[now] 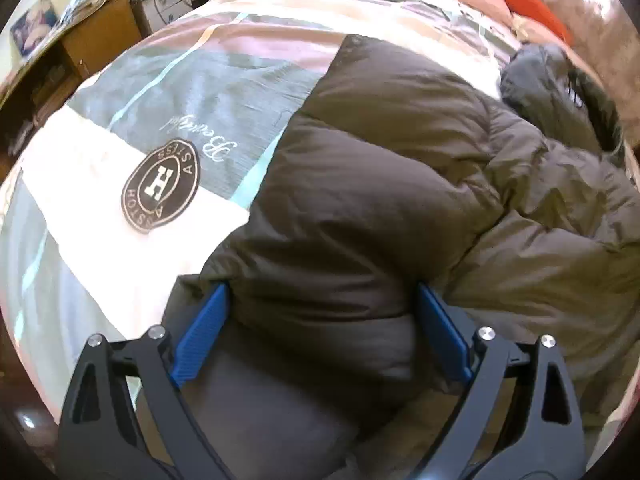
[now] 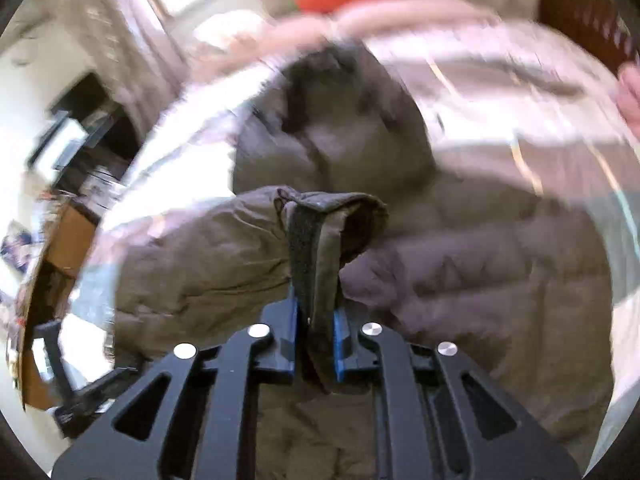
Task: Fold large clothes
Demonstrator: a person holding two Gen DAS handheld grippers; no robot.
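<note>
Large dark brown puffer jacket (image 1: 384, 184) is lying spread across a bed, on top of a quilt (image 1: 120, 208) patterned in white, grey-blue and pink bands. A round dark emblem (image 1: 160, 186) with a letter H is sitting on the white band of the quilt, just beside the jacket's edge.

Left gripper (image 1: 322, 332) is pointing steeply down at the jacket. Its blue fingers (image 1: 202, 336) are standing wide apart, straddling a padded section of the jacket near its lower edge. Fabric is lying between them and close to both pads, but whether they are pressing on it I cannot tell; nothing is pinched.

Right gripper (image 2: 316, 340) is also angling down over the jacket (image 2: 460, 264). Its blue fingers (image 2: 341, 344) are drawn close together and are clamping a sleeve cuff (image 2: 320, 248), the cuff's dark strap and olive edge running straight down into the gap. The cuff is bulging out beyond the fingertips, with the rest of the sleeve trailing off to the left in that view. This view is heavily motion-blurred.

The jacket's hood (image 1: 560, 92) is lying bunched at the far end, toward the head of the bed. An orange carrot-shaped cushion (image 1: 528, 4) is resting beyond it among pink bedding. A wooden desk (image 1: 100, 36) with clutter is standing off the bed's far left side in the left wrist view.
</note>
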